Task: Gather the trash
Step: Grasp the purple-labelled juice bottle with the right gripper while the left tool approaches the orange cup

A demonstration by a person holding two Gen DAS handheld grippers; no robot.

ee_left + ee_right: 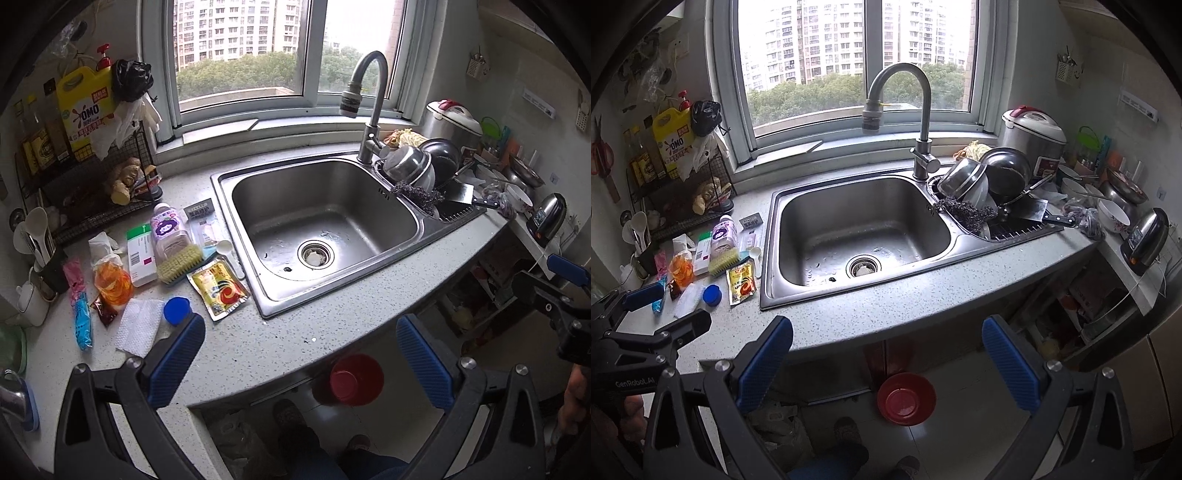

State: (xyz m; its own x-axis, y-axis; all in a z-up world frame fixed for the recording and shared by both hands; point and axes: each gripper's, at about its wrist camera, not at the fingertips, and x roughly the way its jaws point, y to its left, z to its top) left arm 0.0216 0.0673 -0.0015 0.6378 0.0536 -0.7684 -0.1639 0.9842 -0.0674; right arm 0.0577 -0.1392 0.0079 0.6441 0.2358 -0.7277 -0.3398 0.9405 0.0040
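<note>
Trash lies on the counter left of the sink: a yellow sauce packet, a blue cap, a white wipe, an orange wrapper, a blue-pink wrapper, crumpled tissue, a medicine box and a purple bottle. My left gripper is open and empty above the counter's front edge; it also shows in the right wrist view. My right gripper is open and empty, held off the counter front.
The steel sink sits mid-counter with a tall faucet. A drain rack of pots is to its right, a wire shelf at the left. A scrub brush lies among the trash. A red bin stands on the floor below.
</note>
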